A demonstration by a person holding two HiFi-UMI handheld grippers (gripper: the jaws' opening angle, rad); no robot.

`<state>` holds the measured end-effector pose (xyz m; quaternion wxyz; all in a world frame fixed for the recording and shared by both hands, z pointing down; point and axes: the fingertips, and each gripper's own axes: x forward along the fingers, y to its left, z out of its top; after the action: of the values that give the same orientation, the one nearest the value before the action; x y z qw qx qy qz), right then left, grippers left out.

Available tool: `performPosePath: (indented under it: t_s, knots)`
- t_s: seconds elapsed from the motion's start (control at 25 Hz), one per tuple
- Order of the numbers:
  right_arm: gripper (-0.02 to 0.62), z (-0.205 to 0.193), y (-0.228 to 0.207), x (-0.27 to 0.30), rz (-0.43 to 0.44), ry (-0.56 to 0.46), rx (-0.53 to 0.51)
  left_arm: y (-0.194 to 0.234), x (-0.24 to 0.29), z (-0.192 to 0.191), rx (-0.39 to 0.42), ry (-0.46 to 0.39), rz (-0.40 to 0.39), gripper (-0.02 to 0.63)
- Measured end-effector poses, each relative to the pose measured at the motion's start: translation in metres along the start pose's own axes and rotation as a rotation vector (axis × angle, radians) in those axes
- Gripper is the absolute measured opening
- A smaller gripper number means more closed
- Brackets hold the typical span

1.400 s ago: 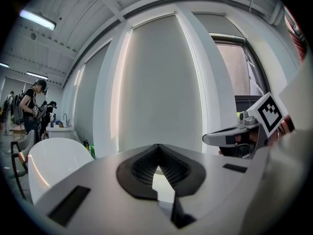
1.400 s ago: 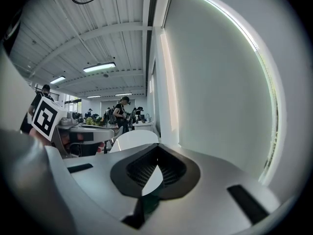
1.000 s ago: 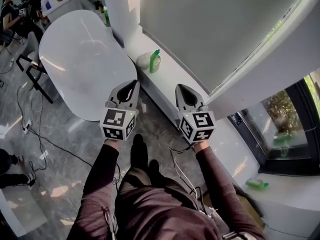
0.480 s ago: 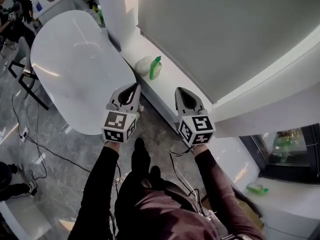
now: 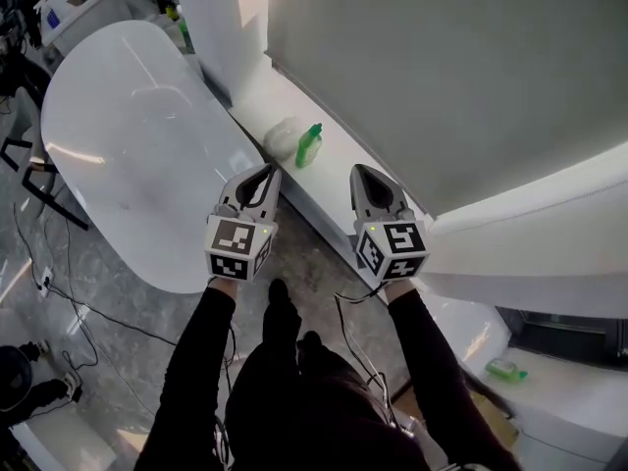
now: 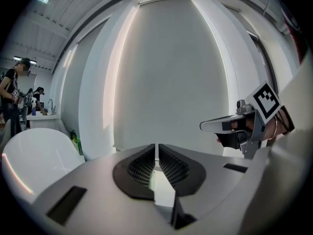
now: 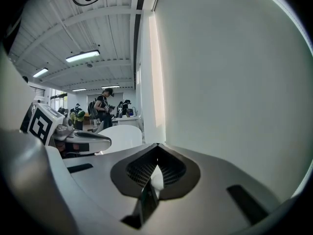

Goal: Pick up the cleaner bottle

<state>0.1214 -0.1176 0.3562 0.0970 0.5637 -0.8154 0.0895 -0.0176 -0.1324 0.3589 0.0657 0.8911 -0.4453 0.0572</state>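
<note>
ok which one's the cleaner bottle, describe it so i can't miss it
Find the white ledge along the wall beside the oval white table. The cleaner bottle stands upright on it, just right of a pale rounded lump in the head view. It is small and bright green, while the lump is whitish.

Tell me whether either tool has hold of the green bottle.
No. The green bottle stands on the white ledge, ahead of the left tool and right tool, both shut on nothing.
</note>
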Motion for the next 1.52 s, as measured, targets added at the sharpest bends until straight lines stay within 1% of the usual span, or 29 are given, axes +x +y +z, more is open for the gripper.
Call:
performPosePath:
  t_s: [0.24,0.4,0.6,0.76,1.0,1.12,1.24,1.36,1.52]
  knots:
    - [0.000,-0.001,-0.010,0.027,-0.035,0.015,-0.003,0.017,0.029,-0.013,-0.008,0.028,-0.046,0.018]
    - [0.001,-0.014,-0.020,0.046,-0.048,0.027,0.006,0.026,0.053,-0.030,0.000,0.051,-0.064,0.023]
    - [0.002,-0.032,-0.026,0.059,-0.050,0.062,0.014,0.031,0.078,-0.053,-0.006,0.092,-0.080,0.061]
    - [0.000,-0.047,-0.033,0.069,-0.040,0.095,0.015,0.031,0.099,-0.079,-0.011,0.160,-0.088,0.110]
    - [0.000,-0.068,-0.047,0.092,-0.024,0.113,0.025,0.032,0.135,-0.127,0.012,0.262,-0.096,0.193]
    - [0.000,-0.081,-0.057,0.102,-0.017,0.128,0.032,0.029,0.154,-0.151,0.019,0.306,-0.095,0.206]
    - [0.000,-0.093,-0.064,0.112,-0.011,0.136,0.044,0.028,0.173,-0.175,0.055,0.339,-0.095,0.219]
    - [0.000,-0.106,-0.071,0.125,-0.002,0.147,0.061,0.029,0.189,-0.196,0.098,0.390,-0.091,0.236]
    - [0.002,-0.125,-0.082,0.141,0.009,0.165,0.079,0.036,0.209,-0.223,0.119,0.444,-0.077,0.242]
